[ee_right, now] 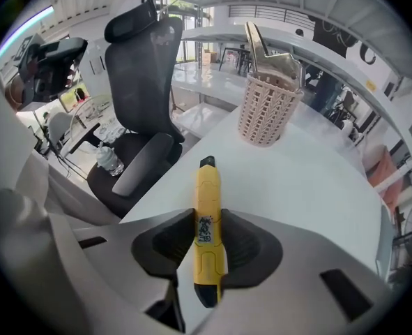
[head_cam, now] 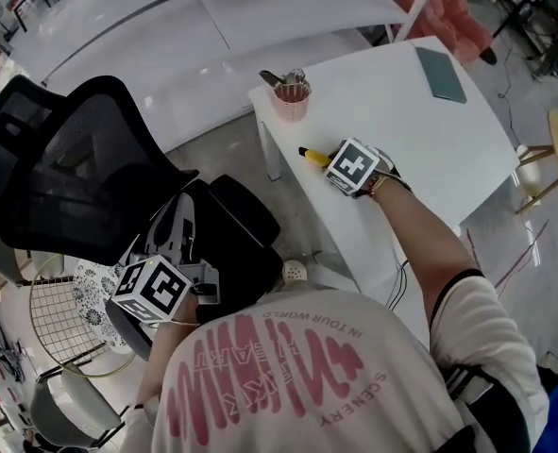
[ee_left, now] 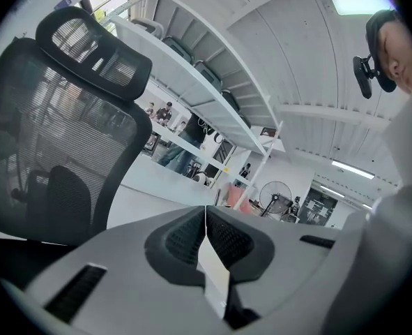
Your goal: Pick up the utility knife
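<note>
In the right gripper view the right gripper (ee_right: 207, 241) is clenched on the knife (ee_right: 207, 215): both dark pads press against the yellow body near its middle, the black tip sticks out ahead toward the upper part of the frame, and the black butt end sits low between the jaws. In the head view the knife shows just right of centre, over the left edge of the white table (head_cam: 430, 149), below the pink cup (head_cam: 291, 102); whether it rests on the top or is lifted I cannot tell. A teal book (head_cam: 441, 74) lies at the table's far upper right, well apart. The left gripper (ee_left: 206, 237) has its jaws pressed together with nothing between them, and it hangs at the lower left of the head view, beside the black chair (head_cam: 71, 168).
</note>
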Motion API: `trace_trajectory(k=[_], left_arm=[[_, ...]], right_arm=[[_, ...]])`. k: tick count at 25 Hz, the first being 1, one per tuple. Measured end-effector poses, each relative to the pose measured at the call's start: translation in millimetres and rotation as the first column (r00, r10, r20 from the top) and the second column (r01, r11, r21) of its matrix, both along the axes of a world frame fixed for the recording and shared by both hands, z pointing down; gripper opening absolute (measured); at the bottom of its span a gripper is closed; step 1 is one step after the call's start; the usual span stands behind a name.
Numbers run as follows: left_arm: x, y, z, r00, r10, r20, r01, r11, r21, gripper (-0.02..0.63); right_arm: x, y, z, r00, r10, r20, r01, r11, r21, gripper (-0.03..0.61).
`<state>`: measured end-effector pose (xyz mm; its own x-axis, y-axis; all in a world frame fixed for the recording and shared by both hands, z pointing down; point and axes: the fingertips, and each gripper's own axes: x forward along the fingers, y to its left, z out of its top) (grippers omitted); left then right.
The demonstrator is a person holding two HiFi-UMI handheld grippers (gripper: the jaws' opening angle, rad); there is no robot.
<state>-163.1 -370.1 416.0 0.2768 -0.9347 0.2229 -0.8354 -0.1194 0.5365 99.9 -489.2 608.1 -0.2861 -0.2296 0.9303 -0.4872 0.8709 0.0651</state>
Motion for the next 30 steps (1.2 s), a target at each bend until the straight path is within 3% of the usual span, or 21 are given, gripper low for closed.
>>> trace_trajectory(k=[6,9,15,23,30], left_arm=[[5,-2,0,0.999,0.033,-0.005,-0.033,0.999,0.004,0.025],[10,-2,1,0.999,0.052,-0.007,-0.052,0.999,0.004,0.025],[21,-5,0,0.996,0.089,-0.013,-0.088,0.996,0.013,0.025],[36,-3,-9,0.991,0.135,-0.008,-0.135,0.99,0.042,0.025],[42,15,-17,0.987,0.162,-0.004,-0.162,0.984,0.069,0.025]], right_arm=[[-12,8,-1,0.994,0.076,0.077,-0.076,0.997,-0.013,0.132],[4,2,-1,0.989,0.142,0.035,-0.143,0.989,0.029,0.132],[13,4,-7,0.966,0.243,0.091,-0.25,0.966,0.066,0.132],[24,11,-32,0.898,0.366,0.243,-0.407,0.901,0.148,0.132],[23,27,-58,0.811,0.432,0.394,-0.527,0.831,0.175,0.132]])
